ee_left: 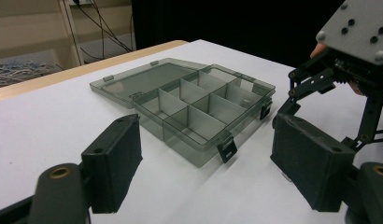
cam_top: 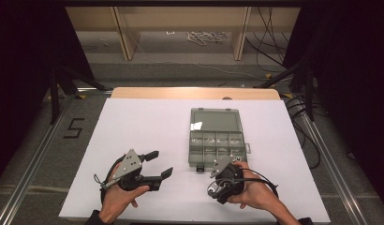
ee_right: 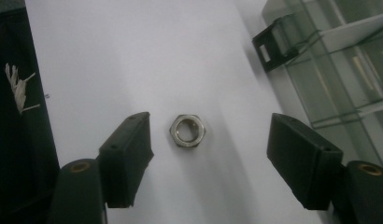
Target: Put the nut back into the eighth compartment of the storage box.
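A nut (ee_right: 187,130) lies on the table (cam_top: 143,122), just beside the open compartment box (cam_top: 217,140).

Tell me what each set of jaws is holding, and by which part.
Nothing is held. The right gripper is open, its jaws to either side of a hex nut lying flat on the white table, untouched. The left gripper is open and empty.

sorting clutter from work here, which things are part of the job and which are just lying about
In the job: hex nut, flat between the open right gripper fingers; open compartment box.

Lying about: cables and white cord on the floor beyond the table.
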{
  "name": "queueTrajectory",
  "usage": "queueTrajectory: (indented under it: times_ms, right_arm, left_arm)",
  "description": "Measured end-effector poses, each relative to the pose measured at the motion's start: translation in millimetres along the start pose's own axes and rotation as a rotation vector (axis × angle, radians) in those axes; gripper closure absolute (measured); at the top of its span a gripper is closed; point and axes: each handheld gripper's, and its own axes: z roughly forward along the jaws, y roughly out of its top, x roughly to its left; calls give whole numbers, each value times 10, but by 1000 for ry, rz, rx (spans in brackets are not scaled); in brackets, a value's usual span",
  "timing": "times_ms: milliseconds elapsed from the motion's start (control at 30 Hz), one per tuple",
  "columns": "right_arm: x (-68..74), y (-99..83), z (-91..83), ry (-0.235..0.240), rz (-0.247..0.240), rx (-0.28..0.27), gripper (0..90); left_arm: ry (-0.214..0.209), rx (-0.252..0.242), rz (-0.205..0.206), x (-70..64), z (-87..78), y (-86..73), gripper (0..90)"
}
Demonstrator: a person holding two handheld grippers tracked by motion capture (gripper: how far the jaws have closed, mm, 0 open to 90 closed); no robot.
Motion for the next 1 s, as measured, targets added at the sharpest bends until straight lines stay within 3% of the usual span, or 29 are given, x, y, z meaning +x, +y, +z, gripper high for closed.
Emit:
queueTrajectory:
  times_ms: [300,733,1000]
  right_arm:
    - [29,16,123,31,-34,55,406]
    - [16,61,218,59,-75,91,520]
    - [10,68,254,70,-70,110,575]
  left_arm:
    - [1,1,-15,-7,4,-6,234]
    - [4,5,-21,-12,9,-10,235]
    - [4,5,-20,-11,9,-11,235]
